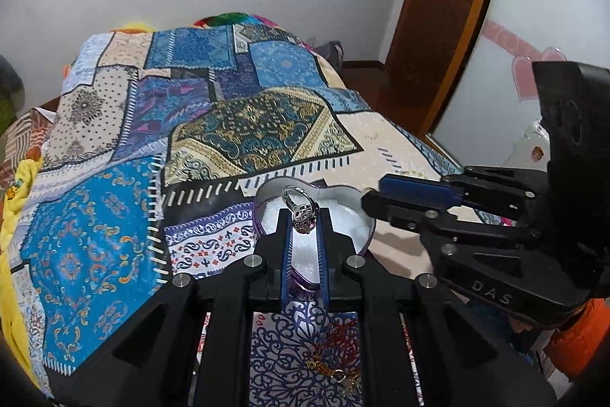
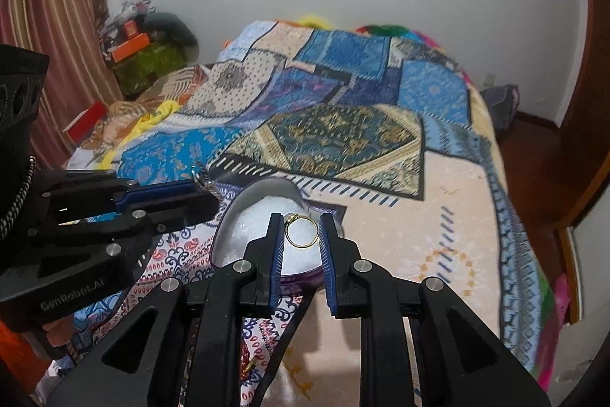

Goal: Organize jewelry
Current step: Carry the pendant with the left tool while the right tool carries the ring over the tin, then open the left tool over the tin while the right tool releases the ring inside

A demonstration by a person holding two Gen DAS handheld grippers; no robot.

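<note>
A heart-shaped purple box with white padding sits on the bed; it also shows in the right wrist view. My left gripper is shut on a silver ring with a dark stone, held over the box. My right gripper is shut on a thin gold ring, also over the box's white padding. Each gripper shows side-on in the other's view: the right gripper at the box's right rim, the left gripper at its left rim.
A patchwork bedspread covers the bed. More jewelry, red and gold pieces, lies on the patterned cloth below my left gripper. A wooden door stands at the right. Boxes and clutter sit by the curtain at far left.
</note>
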